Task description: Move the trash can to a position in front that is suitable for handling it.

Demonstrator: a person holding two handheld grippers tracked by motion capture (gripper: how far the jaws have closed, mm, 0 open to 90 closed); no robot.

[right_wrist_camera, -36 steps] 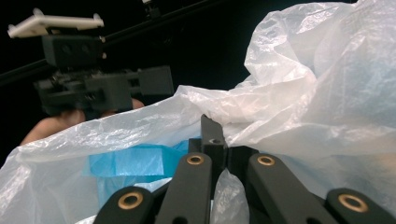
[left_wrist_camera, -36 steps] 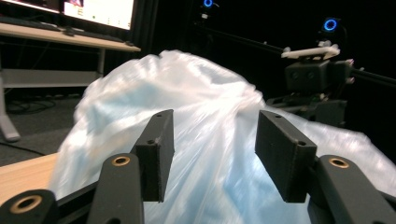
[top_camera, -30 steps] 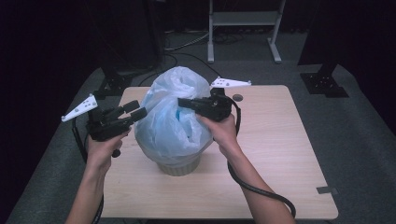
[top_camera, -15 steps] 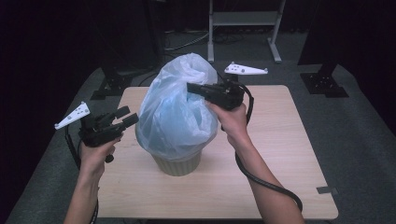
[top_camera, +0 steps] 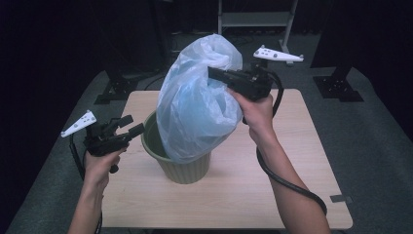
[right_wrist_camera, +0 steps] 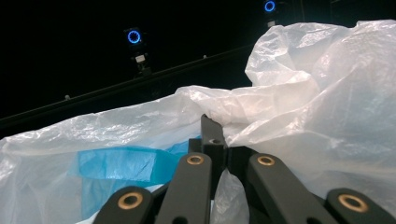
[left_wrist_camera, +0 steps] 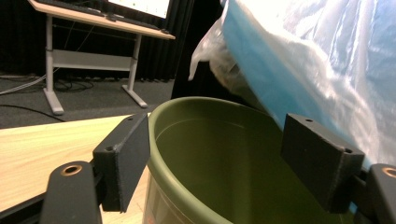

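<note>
An olive-green bin (top_camera: 187,170) stands on the wooden table (top_camera: 272,185). A translucent plastic bag (top_camera: 195,107) with blue material inside hangs tilted over it, its lower end still inside the bin. My right gripper (top_camera: 212,73) is shut on the bag's upper folds (right_wrist_camera: 317,102), the jaws pinched together (right_wrist_camera: 215,135). My left gripper (top_camera: 130,126) sits low at the bin's left rim. Its jaws have just been opening and stand apart (left_wrist_camera: 229,149). The bin's rim (left_wrist_camera: 201,135) lies ahead between them, untouched by the pads, with the bag (left_wrist_camera: 317,60) above.
A white-legged desk frame (top_camera: 253,19) stands behind the table on grey carpet. Black stands sit at the back left (top_camera: 114,90) and back right (top_camera: 338,85). The right gripper's cable (top_camera: 287,183) loops over the table's near right part.
My right gripper has risen with the bag, pulling it up out of the bin and uncovering the left rim. My left gripper has left the bag's side, dropped toward the rim and opened wider.
</note>
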